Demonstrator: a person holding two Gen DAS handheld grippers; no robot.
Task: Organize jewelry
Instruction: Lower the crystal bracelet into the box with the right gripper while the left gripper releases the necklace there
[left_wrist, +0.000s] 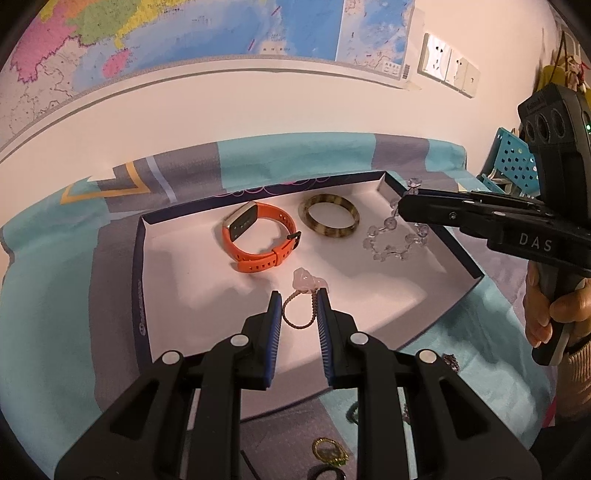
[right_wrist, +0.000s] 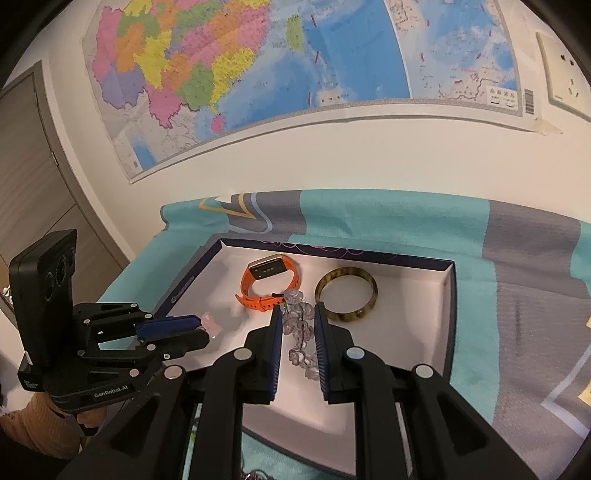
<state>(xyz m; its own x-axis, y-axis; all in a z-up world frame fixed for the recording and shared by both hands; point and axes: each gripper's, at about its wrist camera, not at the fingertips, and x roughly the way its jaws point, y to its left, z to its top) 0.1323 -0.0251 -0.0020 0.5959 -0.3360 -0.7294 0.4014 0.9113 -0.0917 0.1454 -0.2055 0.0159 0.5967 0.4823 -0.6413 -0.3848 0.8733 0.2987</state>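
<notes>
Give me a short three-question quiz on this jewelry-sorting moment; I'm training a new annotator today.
1. True or false: the orange silicone watch band lies inside the shallow white-lined box.
2. What hangs from the right tongs?
A. the clear faceted bead bracelet
B. a gold chain
C. a red scarf
3. Fill in: the left tongs grip a thin braided cord bracelet with a pale ____ stone charm.

Key:
1. True; it lies beside the mottled brown-green bangle.
2. A.
3. Pink.
</notes>
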